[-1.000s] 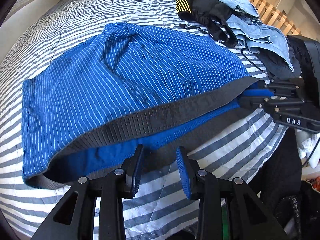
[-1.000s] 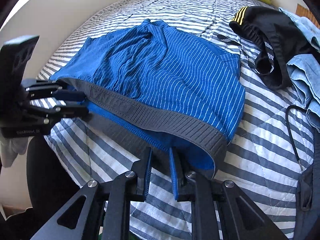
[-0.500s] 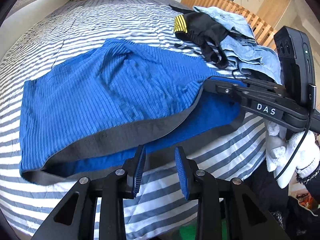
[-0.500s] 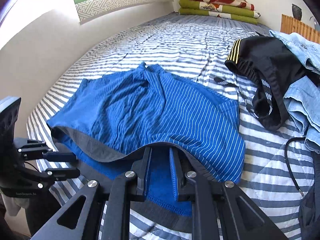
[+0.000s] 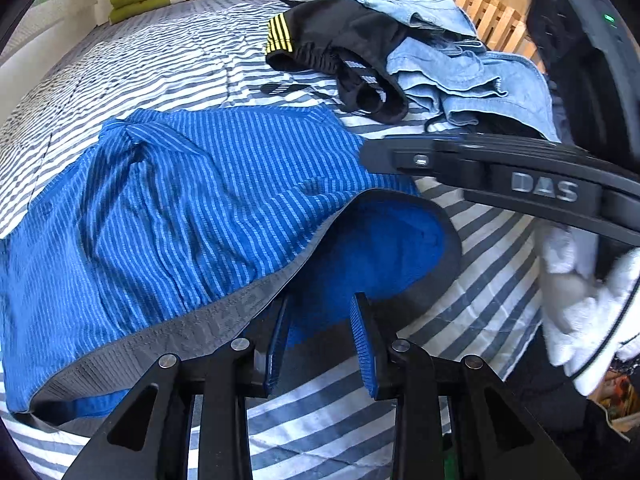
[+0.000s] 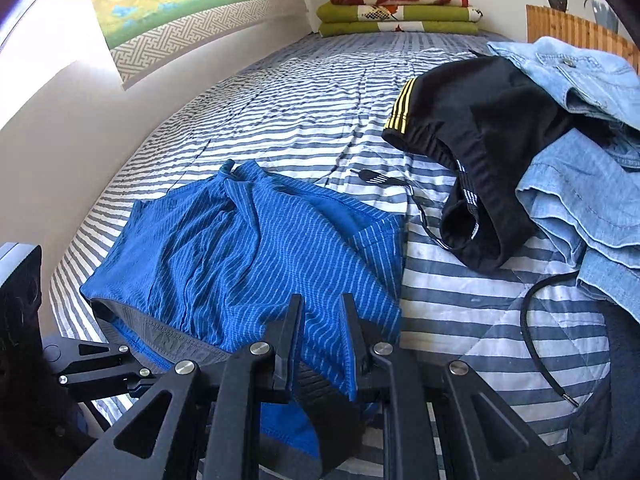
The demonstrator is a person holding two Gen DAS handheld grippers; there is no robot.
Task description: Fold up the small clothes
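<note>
Blue pinstriped shorts (image 5: 192,208) with a grey waistband (image 5: 168,340) lie on the striped bedcover (image 5: 160,64). My left gripper (image 5: 318,344) is open just in front of the waistband, its left pad (image 5: 276,344) against the band and only the blue inner cloth showing between the fingers. My right gripper (image 6: 322,344) is shut on the right end of the shorts (image 6: 240,248) and holds the top layer lifted, so the plain blue inside (image 5: 380,248) shows. In the left wrist view the right gripper (image 5: 374,156) hangs blurred over the shorts' right side. The left gripper (image 6: 150,376) sits at the lower left of the right wrist view.
Black shorts with yellow stripes (image 5: 340,40) and a pile of light denim (image 5: 460,80) lie at the bed's right. A black cord (image 6: 536,320) trails near them. Folded green blankets (image 6: 400,12) sit at the bed's far end. A white-gloved hand (image 5: 580,288) holds the right gripper.
The right gripper has lifted the waistband's right end and carried it up and leftward over the shorts, opening the top layer. The left gripper, still open, has closed in on the waistband.
</note>
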